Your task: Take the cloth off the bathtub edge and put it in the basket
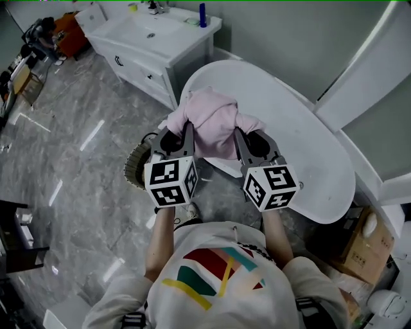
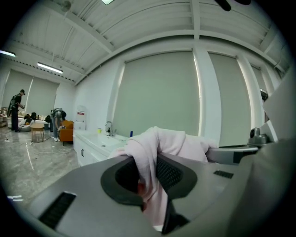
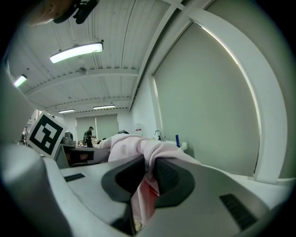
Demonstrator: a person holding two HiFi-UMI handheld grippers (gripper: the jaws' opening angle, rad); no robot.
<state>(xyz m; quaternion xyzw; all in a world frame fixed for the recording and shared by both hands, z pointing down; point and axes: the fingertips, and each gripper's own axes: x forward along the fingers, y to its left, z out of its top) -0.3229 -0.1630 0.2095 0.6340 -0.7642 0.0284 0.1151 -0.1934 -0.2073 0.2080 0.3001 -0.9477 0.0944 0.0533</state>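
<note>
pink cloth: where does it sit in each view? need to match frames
Head view: cloth at centre, a little above the middle.
Left gripper view: cloth at centre, spreading right.
Right gripper view: cloth just left of centre, lower half.
Shared landmark: blue bottle on the vanity, visible in all three.

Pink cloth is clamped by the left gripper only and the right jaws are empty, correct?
No. The right gripper is not empty: the right gripper view shows its jaws shut on the pink cloth too. The left gripper does clamp it, so both hold it.
</note>
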